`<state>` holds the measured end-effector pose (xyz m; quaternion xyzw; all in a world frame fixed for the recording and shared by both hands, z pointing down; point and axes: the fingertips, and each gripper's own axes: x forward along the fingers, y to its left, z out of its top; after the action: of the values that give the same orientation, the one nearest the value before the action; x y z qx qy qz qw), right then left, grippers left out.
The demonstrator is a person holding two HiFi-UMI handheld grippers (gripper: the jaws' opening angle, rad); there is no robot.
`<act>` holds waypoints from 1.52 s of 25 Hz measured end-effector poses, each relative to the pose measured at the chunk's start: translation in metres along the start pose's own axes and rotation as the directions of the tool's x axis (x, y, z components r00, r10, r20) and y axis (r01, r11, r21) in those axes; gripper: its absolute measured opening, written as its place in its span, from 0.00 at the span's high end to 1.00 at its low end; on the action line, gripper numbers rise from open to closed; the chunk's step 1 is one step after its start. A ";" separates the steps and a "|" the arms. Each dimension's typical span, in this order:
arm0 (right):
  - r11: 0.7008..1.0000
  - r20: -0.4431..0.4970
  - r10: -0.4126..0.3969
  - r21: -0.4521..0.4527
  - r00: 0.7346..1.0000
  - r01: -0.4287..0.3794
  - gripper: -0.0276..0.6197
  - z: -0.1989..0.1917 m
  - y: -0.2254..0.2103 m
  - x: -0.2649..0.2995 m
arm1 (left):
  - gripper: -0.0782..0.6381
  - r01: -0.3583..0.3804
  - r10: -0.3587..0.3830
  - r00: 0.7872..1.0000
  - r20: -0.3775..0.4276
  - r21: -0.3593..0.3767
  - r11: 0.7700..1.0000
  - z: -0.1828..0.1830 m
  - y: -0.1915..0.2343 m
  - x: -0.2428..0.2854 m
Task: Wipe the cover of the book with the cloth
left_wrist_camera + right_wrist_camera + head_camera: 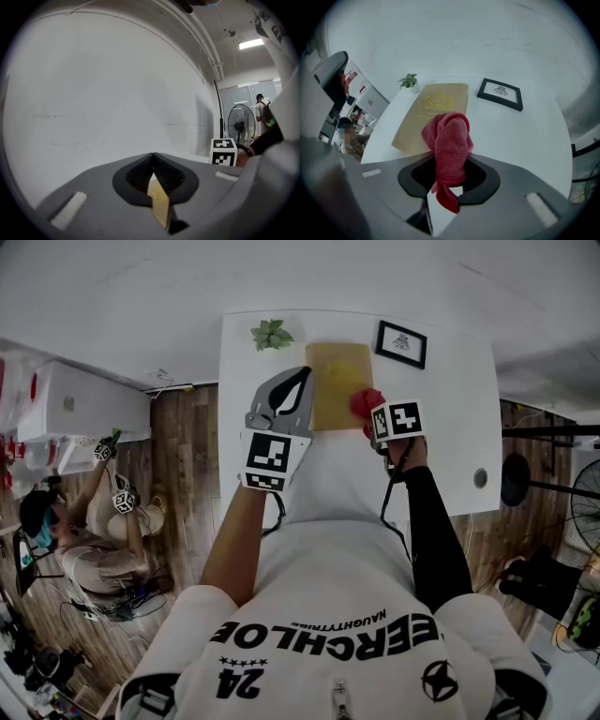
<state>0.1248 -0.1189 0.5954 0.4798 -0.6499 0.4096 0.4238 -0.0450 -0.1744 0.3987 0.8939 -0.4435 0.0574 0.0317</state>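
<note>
Pinching thin left edge of flat tan rectangular book with left gripper, jaws closed on it. Gripping bunched red looped-knit cloth tight in right gripper, over book's near right edge. Lying flat on smooth white table, gold print up.

Office rm: white desk, fan

The white tabletop carries a tan book. A small plant sits just left of the book and a framed picture just right.
</note>
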 end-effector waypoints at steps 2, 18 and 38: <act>0.998 0.005 -0.027 -0.059 1.000 0.027 0.79 0.003 0.003 -0.002 | 0.83 0.000 0.000 1.000 -0.001 -0.002 1.000 -0.001 -0.001 0.000; 0.930 -0.097 0.228 -0.274 0.969 -0.246 0.79 -0.012 0.130 0.015 | 0.83 -0.031 0.031 0.999 -0.013 -0.009 0.999 -0.007 0.011 -0.006; 0.981 -0.158 0.168 -0.073 0.973 -0.181 0.79 -0.032 0.027 -0.015 | 0.83 0.042 -0.042 0.999 -0.003 -0.018 0.999 -0.009 -0.011 0.014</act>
<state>0.1063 -0.0796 0.5880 0.3696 -0.6728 0.4516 0.4547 -0.0282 -0.1779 0.4097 0.9026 -0.4251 0.0542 0.0419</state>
